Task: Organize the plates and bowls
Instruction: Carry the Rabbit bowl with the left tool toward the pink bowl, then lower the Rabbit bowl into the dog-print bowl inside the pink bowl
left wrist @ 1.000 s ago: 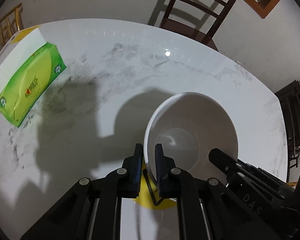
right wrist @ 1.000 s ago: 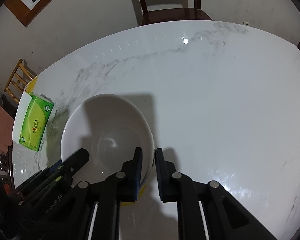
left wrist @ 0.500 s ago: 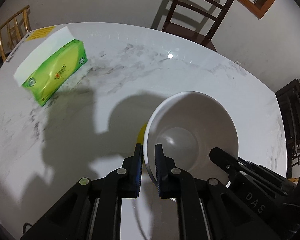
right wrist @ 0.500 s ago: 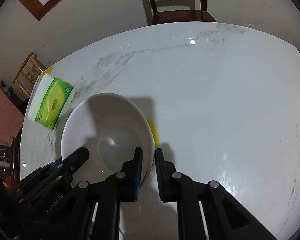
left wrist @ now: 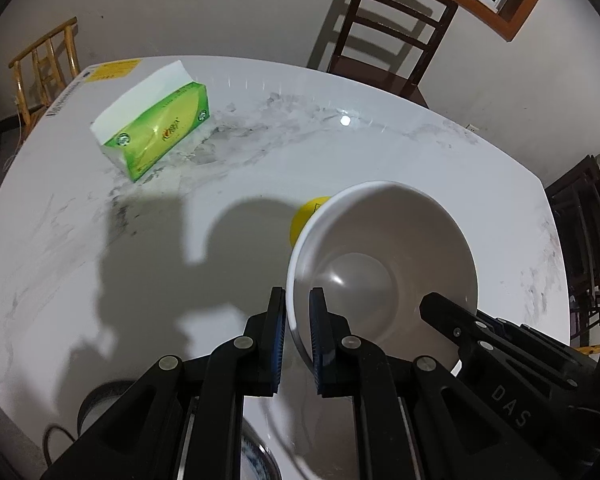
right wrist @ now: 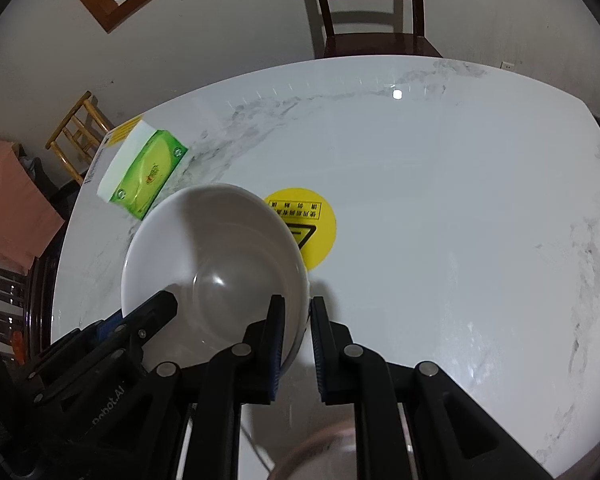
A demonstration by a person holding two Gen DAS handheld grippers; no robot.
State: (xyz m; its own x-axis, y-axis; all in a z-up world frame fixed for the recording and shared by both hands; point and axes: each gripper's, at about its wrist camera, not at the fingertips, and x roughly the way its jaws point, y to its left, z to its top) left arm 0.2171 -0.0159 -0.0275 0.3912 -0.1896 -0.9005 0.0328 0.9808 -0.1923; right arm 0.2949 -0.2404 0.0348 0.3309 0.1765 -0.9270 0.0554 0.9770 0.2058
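**White bowl gripped by both tongs above the marble table**

Nearest the cameras, the left gripper [left wrist: 298, 320] is clenched on the left rim of the white bowl [left wrist: 384, 264], one pad outside the wall and one inside. The right gripper [right wrist: 294, 328] is clamped the same way on the opposite rim of the bowl [right wrist: 216, 264]. Each tool shows in the other's view, reaching in across the bowl. The bowl sits between the two tools, mouth open to the cameras and empty inside, raised clear of the table [right wrist: 440, 208]; its shadow falls on the marble to the left.

Just beyond the bowl, a round yellow sticker [right wrist: 312, 224] lies flat on the table, partly hidden by the rim. Farther left rests a green tissue box [left wrist: 156, 132]. Past the far edge stands a dark wooden chair [left wrist: 392, 36].
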